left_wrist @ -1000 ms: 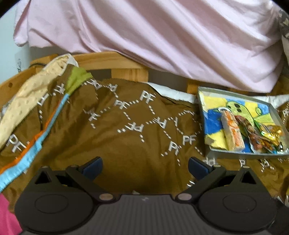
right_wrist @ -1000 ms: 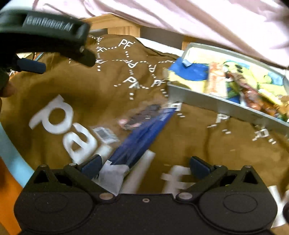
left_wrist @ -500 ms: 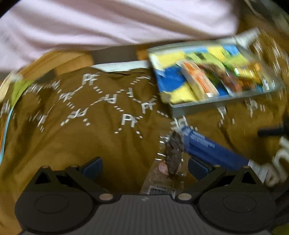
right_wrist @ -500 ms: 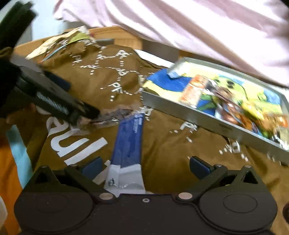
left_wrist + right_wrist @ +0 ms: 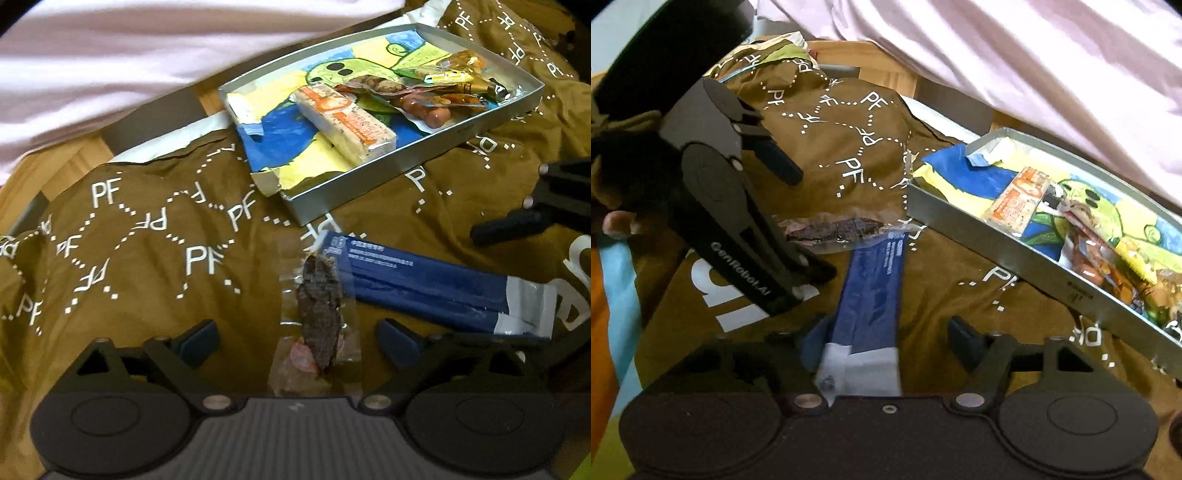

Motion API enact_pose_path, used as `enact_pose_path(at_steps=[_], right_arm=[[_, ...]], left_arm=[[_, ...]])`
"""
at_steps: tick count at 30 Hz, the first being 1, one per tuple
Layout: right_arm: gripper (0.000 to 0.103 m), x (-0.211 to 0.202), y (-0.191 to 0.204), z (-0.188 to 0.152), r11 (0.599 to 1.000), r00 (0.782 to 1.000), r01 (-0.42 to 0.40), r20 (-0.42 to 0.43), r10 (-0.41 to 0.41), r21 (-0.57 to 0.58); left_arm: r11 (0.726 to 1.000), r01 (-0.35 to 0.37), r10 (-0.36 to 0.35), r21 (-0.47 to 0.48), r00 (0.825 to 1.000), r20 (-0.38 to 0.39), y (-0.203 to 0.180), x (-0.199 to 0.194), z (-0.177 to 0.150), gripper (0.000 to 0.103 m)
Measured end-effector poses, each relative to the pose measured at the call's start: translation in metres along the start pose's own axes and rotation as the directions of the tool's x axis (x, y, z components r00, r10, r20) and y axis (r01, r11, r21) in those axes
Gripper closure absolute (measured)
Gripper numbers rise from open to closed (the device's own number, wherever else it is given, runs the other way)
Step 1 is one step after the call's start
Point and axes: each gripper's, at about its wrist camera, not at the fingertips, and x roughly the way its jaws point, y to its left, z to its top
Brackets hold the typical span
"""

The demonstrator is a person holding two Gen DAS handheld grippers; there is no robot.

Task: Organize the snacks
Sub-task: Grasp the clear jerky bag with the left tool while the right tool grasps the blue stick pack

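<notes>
A clear packet of dark jerky (image 5: 319,314) lies on the brown blanket, right between the fingers of my open left gripper (image 5: 297,338). Beside it a long blue packet with a white end (image 5: 424,284) stretches to the right. In the right wrist view that blue packet (image 5: 871,291) runs in between the fingers of my right gripper (image 5: 890,343), which is open but narrowed; its left pad is against the packet and its right pad stands off. The left gripper (image 5: 807,223) straddles the jerky packet (image 5: 834,229). A grey tray (image 5: 406,162) holds an orange-and-white bar (image 5: 347,118) and several wrapped snacks.
The tray (image 5: 1015,258) has a raised rim and a painted sheet inside. A brown blanket printed with "PF" (image 5: 147,240) covers the surface. Pink bedding (image 5: 110,55) hangs behind, over a wooden frame (image 5: 894,77). One right-gripper finger (image 5: 506,225) reaches in from the right.
My left gripper has swung right and come down around the jerky packet. The right gripper has moved onto the blue packet's white end and its fingers have narrowed.
</notes>
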Motion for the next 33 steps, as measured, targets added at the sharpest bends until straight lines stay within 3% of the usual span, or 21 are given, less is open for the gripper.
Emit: enact_pose_path(at_steps=[3,7,10,13,16,20,23,25,26,33], right_arm=[[0.062,-0.001,-0.003,-0.002,1.0,1.0,-0.018,-0.003,0.018,0.01],[0.063,-0.006,-0.006,-0.004,0.999,1.0,-0.029,-0.003,0.029,0.017],[0.063,-0.011,-0.008,-0.005,0.999,1.0,-0.029,-0.002,0.029,0.018],[0.059,-0.009,-0.012,-0.005,0.999,0.999,-0.032,-0.009,0.032,0.028],[0.045,-0.004,-0.013,-0.005,0.999,1.0,-0.019,-0.01,0.019,0.03],[0.043,0.002,-0.014,-0.004,0.999,1.0,-0.026,0.0,0.026,0.042],[0.05,0.005,-0.015,-0.004,0.998,0.999,-0.037,0.002,0.036,0.044],[0.063,0.004,-0.015,-0.004,0.998,0.999,-0.046,0.009,0.046,0.042],[0.063,0.003,-0.014,-0.004,0.998,0.999,-0.049,0.011,0.048,0.038],[0.066,-0.006,-0.014,-0.005,0.998,0.999,-0.053,0.008,0.052,0.019]], left_arm=[[0.998,0.043,-0.044,-0.046,0.999,-0.023,0.003,0.003,0.002,0.02],[0.99,0.08,-0.086,-0.115,0.995,-0.048,0.008,0.003,0.002,0.033],[0.986,0.067,-0.077,-0.153,0.995,-0.06,0.009,0.0,0.003,0.045],[0.987,0.056,-0.067,-0.153,0.995,-0.07,0.006,-0.002,0.004,0.05],[0.988,0.043,-0.055,-0.147,0.995,-0.08,0.003,-0.001,0.006,0.049],[0.991,0.029,-0.04,-0.131,0.996,-0.075,0.003,0.001,0.007,0.039],[0.986,0.041,-0.053,-0.161,0.996,-0.074,0.007,0.003,0.005,0.037],[0.985,0.049,-0.062,-0.167,0.996,-0.071,0.007,0.003,0.004,0.045],[0.983,0.062,-0.075,-0.171,0.995,-0.069,0.006,0.002,0.004,0.051],[0.965,0.085,-0.11,-0.248,0.99,-0.09,0.007,-0.008,0.002,0.052]])
